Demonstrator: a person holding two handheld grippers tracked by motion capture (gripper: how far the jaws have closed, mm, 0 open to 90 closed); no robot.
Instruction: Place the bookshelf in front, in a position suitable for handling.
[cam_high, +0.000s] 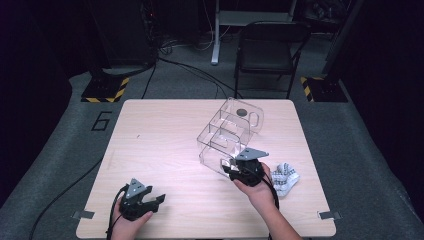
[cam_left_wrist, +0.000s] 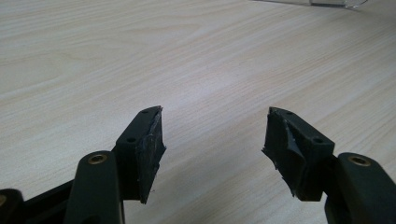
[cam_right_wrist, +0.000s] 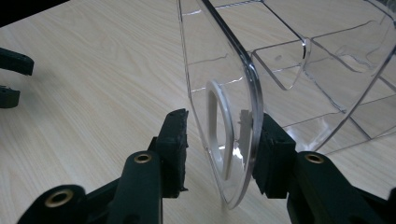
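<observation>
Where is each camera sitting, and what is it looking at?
High view: sits above the person's side, looks forward and down on the table, the clear organizer and a crumpled cloth; both forearms and hands show.
Left gripper view: rides the left gripper, looks along its open jaws at bare tabletop.
Right gripper view: rides the right gripper, looks at the organizer's end wall, which stands between the jaws: one pad is against it, the other is apart.
Shared: the high view and the right gripper view both show the organizer.
</observation>
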